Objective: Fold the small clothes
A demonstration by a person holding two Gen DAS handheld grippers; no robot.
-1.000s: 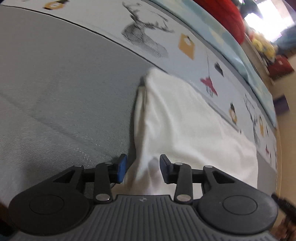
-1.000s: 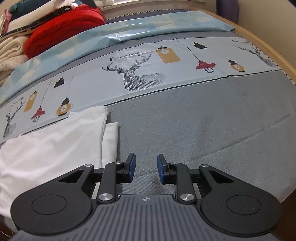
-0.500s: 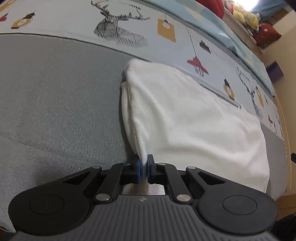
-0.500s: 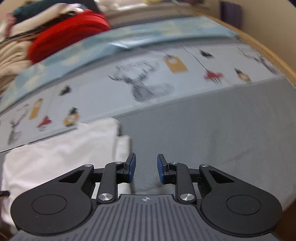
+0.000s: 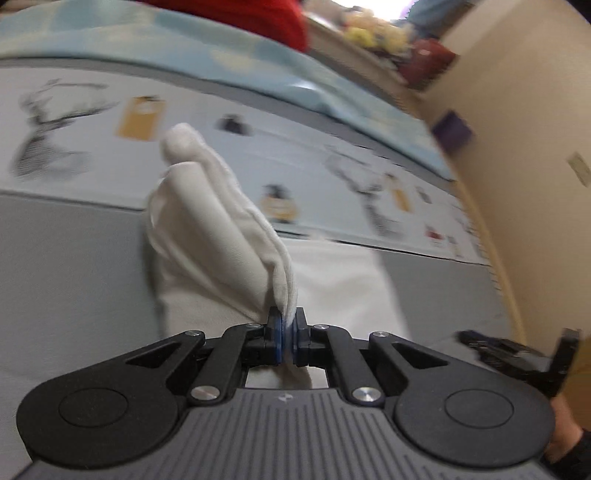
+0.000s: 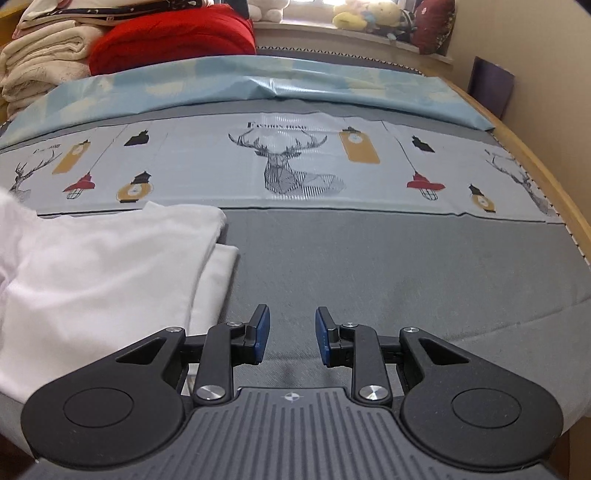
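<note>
Closest in, the left gripper (image 5: 289, 338) has its blue pads pinched tight on a corner of the white garment (image 5: 207, 236), and the cloth rises from the pinch in a tall soft fold, lifted clear of the bed. The picture on this side is smeared with blur, so the fine layers of the fold cannot be counted. At the lower right edge of that view, part of the other black tool and a bit of a hand (image 5: 565, 435) show.

Over on the right side, the right gripper (image 6: 291, 334) hangs just above bare grey bedcover (image 6: 406, 266), fingers spread apart with nothing between them. Just to its left lies the rest of the white garment (image 6: 110, 266), flat on the grey cover, an under-layer peeking out along its right edge. At the far left edge of this view the cloth bunches upward.

Beyond the garment runs a pale printed band (image 6: 295, 162) with a line-drawn deer head, hanging lamps in red, yellow and black. The garment's far edge just overlaps that band.

Further back, a light blue sheet (image 6: 280, 85) lies rumpled across the bed. Behind it, a red blanket (image 6: 173, 40) sits beside a stack of cream towels (image 6: 40, 59), and plush toys (image 6: 362, 14) line the windowsill.
</note>
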